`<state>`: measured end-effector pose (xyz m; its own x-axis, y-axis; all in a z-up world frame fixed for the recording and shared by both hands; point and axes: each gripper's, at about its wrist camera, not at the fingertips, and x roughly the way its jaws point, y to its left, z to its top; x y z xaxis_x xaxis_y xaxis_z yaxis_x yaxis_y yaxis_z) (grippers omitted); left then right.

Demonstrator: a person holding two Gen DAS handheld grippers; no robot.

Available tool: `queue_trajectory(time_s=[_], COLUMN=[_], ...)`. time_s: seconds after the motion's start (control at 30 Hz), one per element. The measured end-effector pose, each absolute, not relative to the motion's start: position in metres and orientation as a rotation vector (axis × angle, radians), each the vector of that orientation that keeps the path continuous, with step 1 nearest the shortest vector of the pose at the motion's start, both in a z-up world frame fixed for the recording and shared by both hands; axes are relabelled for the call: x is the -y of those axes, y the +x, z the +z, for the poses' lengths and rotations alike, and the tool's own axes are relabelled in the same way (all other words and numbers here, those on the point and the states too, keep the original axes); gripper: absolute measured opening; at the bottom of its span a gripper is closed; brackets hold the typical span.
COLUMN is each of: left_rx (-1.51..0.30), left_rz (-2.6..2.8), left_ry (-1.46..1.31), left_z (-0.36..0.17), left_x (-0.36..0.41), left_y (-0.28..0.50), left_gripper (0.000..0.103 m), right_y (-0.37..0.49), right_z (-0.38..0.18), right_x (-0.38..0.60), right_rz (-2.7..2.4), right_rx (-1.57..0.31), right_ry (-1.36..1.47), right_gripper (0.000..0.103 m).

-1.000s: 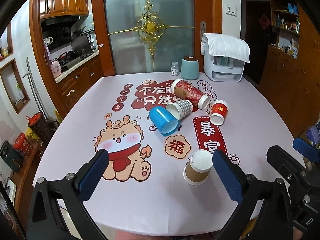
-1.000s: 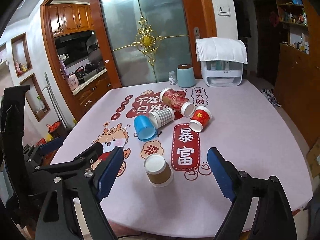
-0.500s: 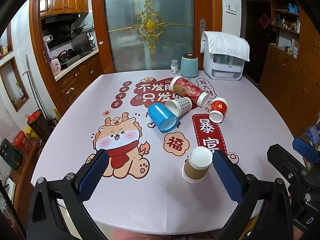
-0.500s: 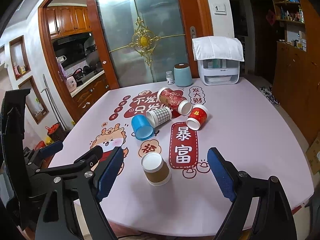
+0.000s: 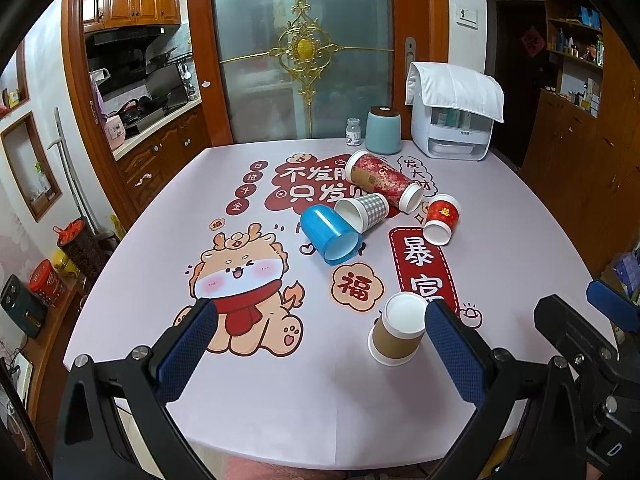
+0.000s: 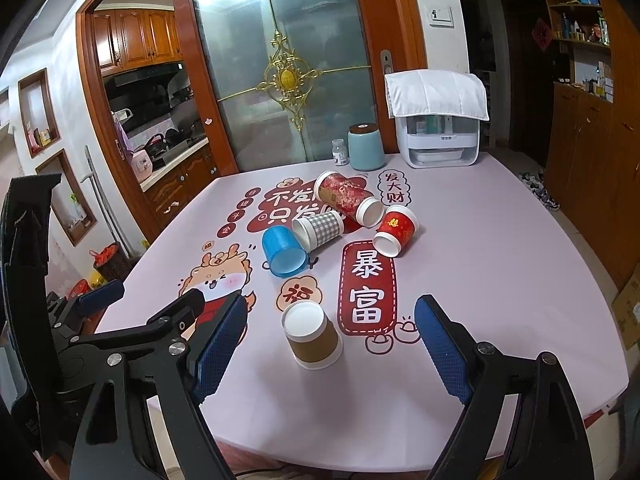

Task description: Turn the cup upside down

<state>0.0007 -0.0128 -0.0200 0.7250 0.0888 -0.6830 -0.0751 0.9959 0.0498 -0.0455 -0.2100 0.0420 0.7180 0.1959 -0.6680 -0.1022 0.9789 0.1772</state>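
My left hand-held gripper [image 5: 320, 344] and right hand-held gripper [image 6: 330, 344] gaped wide, empty, near the inverted brown-sleeved white paper cup [image 6: 313, 335].

We looked from above the near edge of the bench [image 5: 280, 400], both cameras facing the glass door [image 6: 288, 72]; left sat beside right, sharing the cups [image 5: 400, 332].

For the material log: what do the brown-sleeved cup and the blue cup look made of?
Brown-sleeved cup: likely paper, matte white with a kraft-coloured band, standing upside down. Blue cup: probably plastic, smooth and glossy with highlights, lying on its side.
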Motion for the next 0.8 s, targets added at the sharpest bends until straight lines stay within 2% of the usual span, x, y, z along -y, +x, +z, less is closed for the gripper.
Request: queue_trajectory(time_s=[0.8], left_rx=[-0.764], left_rz=[0.099], left_ry=[0.010], left_z=[-0.0240], left_x=[0.0074], left_y=[-0.0005], left_gripper=[0.102], right_y=[-0.0432], right_z=[0.0377], right_x=[0.2039], right_rz=[0.168], right_rx=[-0.758], right_ry=[0.130], right_gripper=[0.087])
